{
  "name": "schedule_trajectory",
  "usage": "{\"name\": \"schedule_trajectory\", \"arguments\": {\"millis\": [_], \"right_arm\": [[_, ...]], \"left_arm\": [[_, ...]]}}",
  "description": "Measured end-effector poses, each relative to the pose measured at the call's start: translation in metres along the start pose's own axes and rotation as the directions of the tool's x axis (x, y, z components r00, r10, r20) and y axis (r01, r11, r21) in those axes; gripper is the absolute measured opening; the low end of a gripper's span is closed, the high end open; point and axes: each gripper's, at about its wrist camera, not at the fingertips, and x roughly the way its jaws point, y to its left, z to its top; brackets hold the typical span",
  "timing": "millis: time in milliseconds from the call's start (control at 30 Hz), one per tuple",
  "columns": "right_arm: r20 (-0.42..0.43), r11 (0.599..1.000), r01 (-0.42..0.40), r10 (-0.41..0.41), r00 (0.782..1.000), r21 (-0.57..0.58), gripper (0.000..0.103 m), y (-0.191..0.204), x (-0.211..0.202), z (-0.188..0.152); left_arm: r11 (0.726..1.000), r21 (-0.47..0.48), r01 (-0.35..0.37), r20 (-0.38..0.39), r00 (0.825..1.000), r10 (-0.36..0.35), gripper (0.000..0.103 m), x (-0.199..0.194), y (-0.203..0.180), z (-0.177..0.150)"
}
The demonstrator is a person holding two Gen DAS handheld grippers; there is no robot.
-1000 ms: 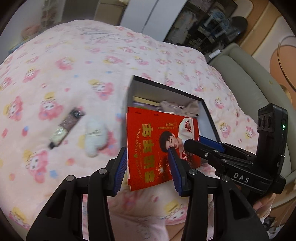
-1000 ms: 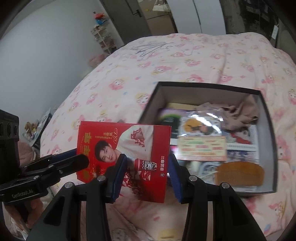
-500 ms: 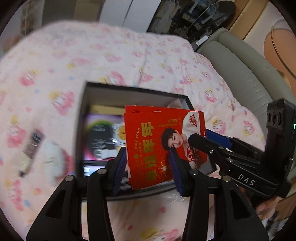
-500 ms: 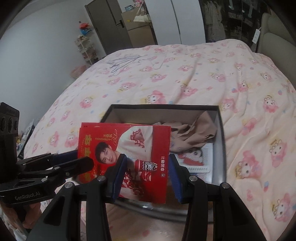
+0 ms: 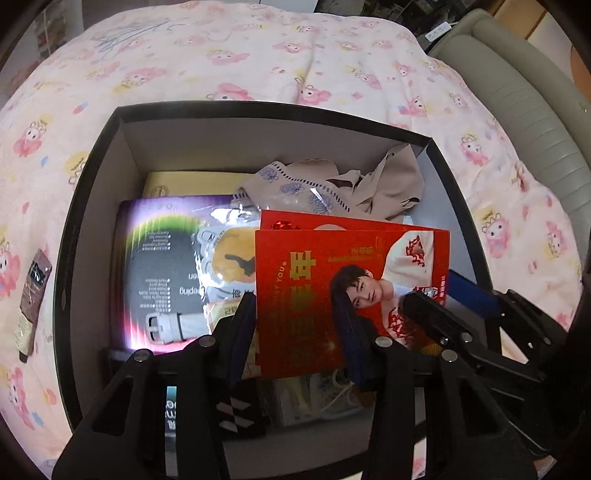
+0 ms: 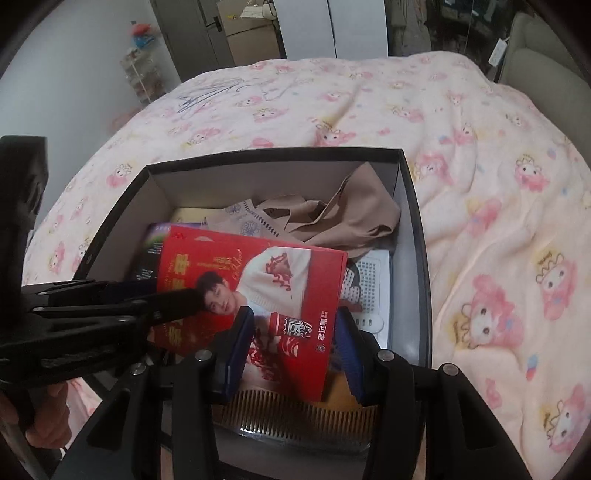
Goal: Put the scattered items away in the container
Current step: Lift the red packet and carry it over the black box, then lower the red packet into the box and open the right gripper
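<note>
A red card packet [image 5: 332, 288] with a man's portrait hangs just above the open black box [image 5: 88, 177]. It also shows in the right wrist view [image 6: 266, 291]. My left gripper [image 5: 295, 332] and my right gripper [image 6: 291, 347] each stand shut on one end of it. The box [image 6: 413, 229] holds a purple-black package [image 5: 166, 273], beige cloth [image 5: 373, 188], a wooden comb [image 6: 295, 410] and other flat items.
The box lies on a pink cartoon-print bedspread [image 5: 295, 55]. A brown tube [image 5: 33, 295] lies on the bedspread left of the box. A grey-green padded headboard [image 5: 524, 103] runs along the right. Cupboards and shelves [image 6: 258, 33] stand beyond the bed.
Both grippers carried the red packet from beside the box to over its inside and lowered it. The view moved closer to the box contents.
</note>
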Motion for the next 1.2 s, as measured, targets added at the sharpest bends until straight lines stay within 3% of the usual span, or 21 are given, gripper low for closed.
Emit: {"name": "schedule_trajectory", "arguments": {"millis": [200, 333, 467, 633, 767, 967, 1100, 1200], "right_arm": [[0.003, 0.999, 0.013, -0.013, 1.0, 0.031, 0.041, -0.011, 0.007, 0.01], [0.029, 0.998, 0.002, -0.004, 1.0, 0.063, 0.041, -0.016, -0.001, 0.014], [-0.04, 0.999, -0.036, 0.036, 0.999, 0.014, 0.041, -0.009, -0.006, 0.006], [-0.108, 0.996, -0.042, 0.034, 0.994, -0.073, 0.041, 0.008, -0.003, -0.008], [-0.129, 0.997, -0.03, 0.02, 0.991, -0.077, 0.042, 0.009, 0.005, -0.008], [-0.144, 0.998, -0.04, 0.032, 0.989, -0.057, 0.041, 0.006, 0.017, -0.005], [-0.12, 0.998, -0.028, 0.022, 0.993, -0.053, 0.041, 0.007, 0.022, 0.003], [-0.106, 0.996, -0.084, 0.084, 0.991, 0.006, 0.041, -0.001, 0.021, 0.012]], "left_arm": [[1.0, -0.006, -0.027, -0.035, 0.999, 0.027, 0.043, -0.001, 0.005, -0.002], [1.0, -0.01, 0.006, -0.041, 0.999, -0.006, 0.043, -0.01, 0.011, -0.013], [0.999, 0.023, 0.046, -0.078, 0.996, -0.044, 0.043, -0.019, 0.009, -0.028], [0.994, 0.109, -0.022, -0.114, 0.993, 0.035, 0.042, -0.02, 0.004, -0.041], [0.989, 0.134, -0.068, -0.141, 0.986, 0.087, 0.038, -0.008, 0.003, -0.042], [0.986, 0.116, -0.118, -0.11, 0.985, 0.131, 0.034, -0.008, 0.006, -0.032], [0.993, 0.084, -0.085, -0.086, 0.992, 0.092, 0.034, -0.019, 0.015, -0.032], [0.997, 0.061, -0.053, -0.067, 0.996, 0.057, 0.034, -0.025, 0.025, -0.034]]}}
